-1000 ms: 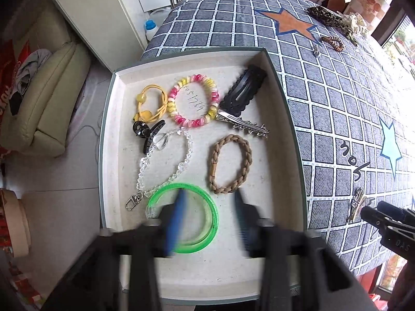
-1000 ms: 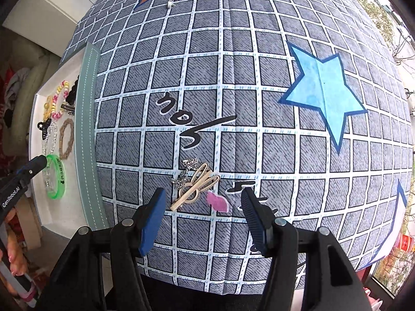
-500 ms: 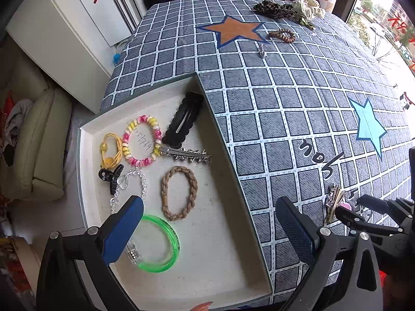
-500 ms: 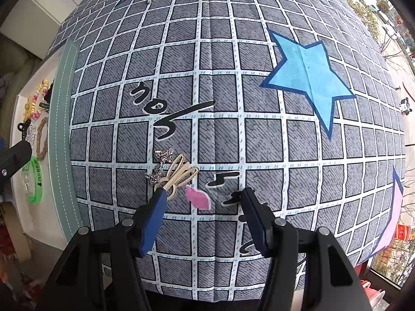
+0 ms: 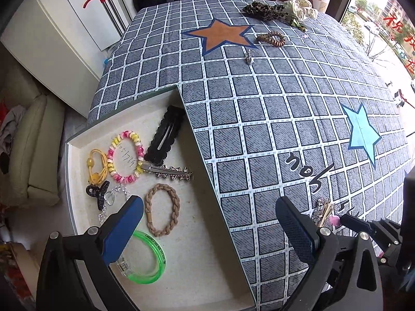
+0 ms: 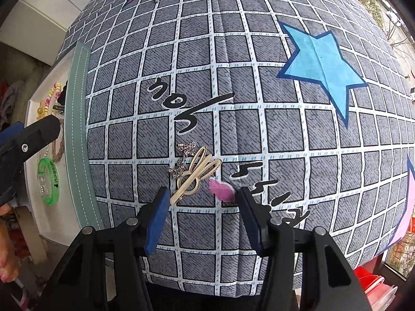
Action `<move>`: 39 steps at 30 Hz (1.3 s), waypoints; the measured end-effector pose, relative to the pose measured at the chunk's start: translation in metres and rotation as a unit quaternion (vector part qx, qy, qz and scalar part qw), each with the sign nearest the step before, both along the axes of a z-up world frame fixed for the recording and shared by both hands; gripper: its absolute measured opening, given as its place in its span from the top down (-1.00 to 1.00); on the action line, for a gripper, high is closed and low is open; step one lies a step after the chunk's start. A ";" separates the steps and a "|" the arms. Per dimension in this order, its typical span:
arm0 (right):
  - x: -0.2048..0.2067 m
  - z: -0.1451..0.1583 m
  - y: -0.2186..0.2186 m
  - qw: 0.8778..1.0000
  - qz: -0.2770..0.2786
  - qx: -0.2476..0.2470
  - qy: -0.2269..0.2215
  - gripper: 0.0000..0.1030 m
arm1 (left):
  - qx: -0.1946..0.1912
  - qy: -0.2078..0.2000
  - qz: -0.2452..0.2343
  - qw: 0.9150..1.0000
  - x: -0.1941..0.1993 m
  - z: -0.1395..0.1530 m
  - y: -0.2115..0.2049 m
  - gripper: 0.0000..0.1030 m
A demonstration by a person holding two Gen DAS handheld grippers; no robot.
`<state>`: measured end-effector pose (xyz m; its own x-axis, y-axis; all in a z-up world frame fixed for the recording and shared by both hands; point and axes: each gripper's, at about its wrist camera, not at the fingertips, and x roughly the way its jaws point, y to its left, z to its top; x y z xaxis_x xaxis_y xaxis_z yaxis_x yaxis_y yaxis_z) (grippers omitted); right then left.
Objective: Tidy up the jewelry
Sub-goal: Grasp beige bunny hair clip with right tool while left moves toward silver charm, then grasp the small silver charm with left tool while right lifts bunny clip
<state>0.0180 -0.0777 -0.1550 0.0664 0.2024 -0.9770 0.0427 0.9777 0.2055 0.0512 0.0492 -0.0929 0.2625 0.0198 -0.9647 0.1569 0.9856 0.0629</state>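
Note:
A cream tray (image 5: 223, 282) at the table's left edge holds a green bangle (image 5: 153, 259), a brown braided bracelet (image 5: 162, 209), a pink-yellow bead bracelet (image 5: 126, 156), a black hair clip (image 5: 166, 134), a spiked silver clip (image 5: 171, 172), a yellow tie and a clear chain. My left gripper (image 5: 207, 223) is open, raised over the tray's right wall. My right gripper (image 6: 201, 199) is open just in front of a beige rabbit-shaped hair clip (image 6: 197, 173) lying on a silver chain (image 6: 182, 159). That clip also shows in the left wrist view (image 5: 324, 211).
The table has a grey checked cloth with an orange star (image 5: 220, 35) and a blue star (image 6: 321, 62). A brown bead bracelet (image 5: 271, 38), a small silver charm (image 5: 249, 57) and scrunchies (image 5: 267, 9) lie at the far end. A sofa (image 5: 33, 150) stands left.
My left gripper opened wide, let go of the green bangle in the tray, and pulled up and back. My right gripper moved closer to the rabbit clip.

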 end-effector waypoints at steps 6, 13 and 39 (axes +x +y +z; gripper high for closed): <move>-0.005 0.002 0.037 0.996 0.051 -0.070 -0.021 0.21 | -0.009 0.002 -0.017 1.000 0.004 -0.002 -0.008 -1.00; -0.011 0.003 0.025 0.998 0.029 -0.047 -0.023 0.82 | -0.030 0.016 -0.044 0.998 0.002 -0.006 -0.028 -1.00; -0.038 0.000 -0.137 0.998 -0.049 -0.014 -0.023 0.83 | -0.044 0.112 -0.167 0.979 -0.023 -0.063 -0.124 -0.29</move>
